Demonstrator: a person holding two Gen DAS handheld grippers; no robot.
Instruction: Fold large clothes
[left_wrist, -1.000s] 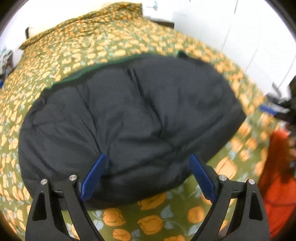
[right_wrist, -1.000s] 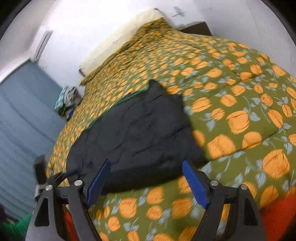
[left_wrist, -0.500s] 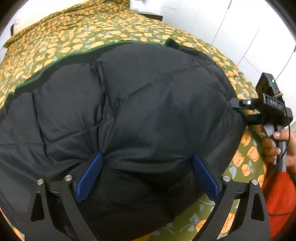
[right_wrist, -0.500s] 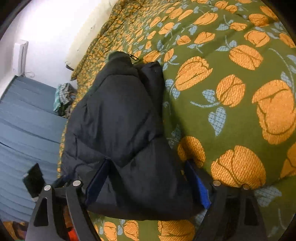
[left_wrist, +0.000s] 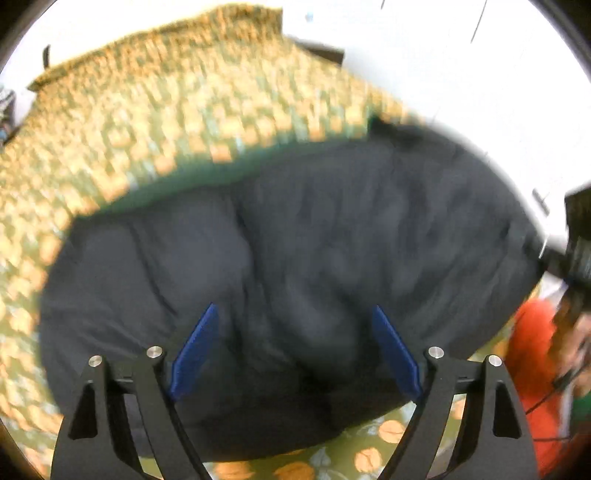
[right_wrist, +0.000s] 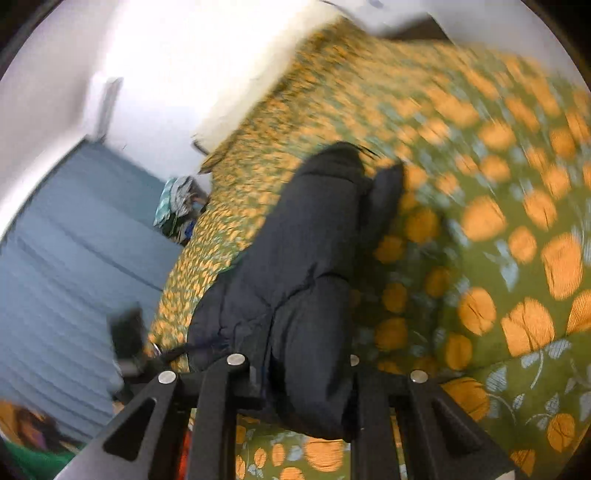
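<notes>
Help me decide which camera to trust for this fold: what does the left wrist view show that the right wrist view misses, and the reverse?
Only the left wrist view shows the black puffy jacket spread wide with its green edge, the left tongs with blue pads apart and closing over it without pressing it, and red fabric at the right.

Only the right wrist view shows the right tongs clamped on a bunched jacket corner, plus the blue curtain.

Both show the jacket lying on the orange-patterned green bedspread.
</notes>
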